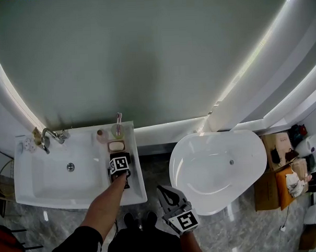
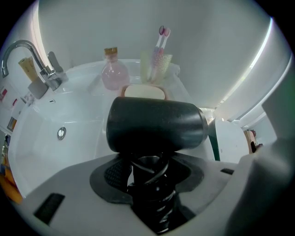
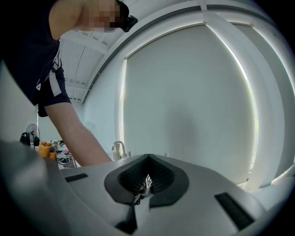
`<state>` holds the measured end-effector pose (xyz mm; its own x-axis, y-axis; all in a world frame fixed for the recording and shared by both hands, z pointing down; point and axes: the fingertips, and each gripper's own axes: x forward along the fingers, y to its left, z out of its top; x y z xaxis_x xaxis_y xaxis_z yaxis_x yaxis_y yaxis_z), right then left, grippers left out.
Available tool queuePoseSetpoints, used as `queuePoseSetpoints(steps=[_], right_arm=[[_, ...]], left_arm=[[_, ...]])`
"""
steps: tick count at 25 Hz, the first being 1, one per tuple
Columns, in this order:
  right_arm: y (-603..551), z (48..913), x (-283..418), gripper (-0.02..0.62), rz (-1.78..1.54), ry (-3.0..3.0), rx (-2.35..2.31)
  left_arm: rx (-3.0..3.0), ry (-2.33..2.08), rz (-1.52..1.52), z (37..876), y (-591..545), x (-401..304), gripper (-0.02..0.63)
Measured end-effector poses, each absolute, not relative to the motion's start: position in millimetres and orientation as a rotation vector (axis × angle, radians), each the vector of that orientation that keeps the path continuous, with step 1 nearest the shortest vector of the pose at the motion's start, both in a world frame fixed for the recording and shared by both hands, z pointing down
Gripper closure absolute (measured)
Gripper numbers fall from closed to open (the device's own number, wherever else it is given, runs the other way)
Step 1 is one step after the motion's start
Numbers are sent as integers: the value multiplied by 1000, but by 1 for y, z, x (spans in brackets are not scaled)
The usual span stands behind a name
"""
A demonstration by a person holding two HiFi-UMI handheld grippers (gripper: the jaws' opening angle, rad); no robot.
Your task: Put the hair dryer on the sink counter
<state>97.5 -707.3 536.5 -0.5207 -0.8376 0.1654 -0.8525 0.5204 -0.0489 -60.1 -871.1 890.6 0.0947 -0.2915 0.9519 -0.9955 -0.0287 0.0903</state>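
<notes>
A: Left hand-held gripper (image 1: pixel 120 170) points steeply down, jaws clamped on the black handle of the hair dryer (image 2: pixel 156 124). Cord is wound round the handle, inside the grip.

B: Where's the dryer?

A: Over the strip of surface (image 1: pixel 138 187) right of the sink (image 1: pixel 24 178) basin. Barrel lies crosswise, its silver-ringed end toward the bathtub (image 1: pixel 255 144). Can't tell whether it touches the surface; from above the gripper covers it.

B: Neighbours?

A: Soap dish (image 2: pixel 144 91) just beyond the barrel. Behind that, a pink bottle (image 2: pixel 114 74) and a cup with toothbrushes (image 2: pixel 159 60), both at the back edge. Faucet (image 2: pixel 25 53) on the basin's far side, well apart from the dryer.

B: Other hand?

A: Right hand-held gripper (image 1: pixel 165 193) has its jaws together, nothing between them. Held near the person's body, between sink and bathtub, aimed roughly level at the wall.
</notes>
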Motion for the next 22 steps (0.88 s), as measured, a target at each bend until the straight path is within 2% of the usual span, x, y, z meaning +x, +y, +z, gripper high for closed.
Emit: queuePoseSetpoints(steps=[11,22], right_arm=[[-697,535,100,568,181,-2639,1438],[-701,529,88,568,180,-2695,1396]], left_arm=[[1474,-1370,993,885,-868,-60,364],[1570,-1331,767,843,-865,-51,320]])
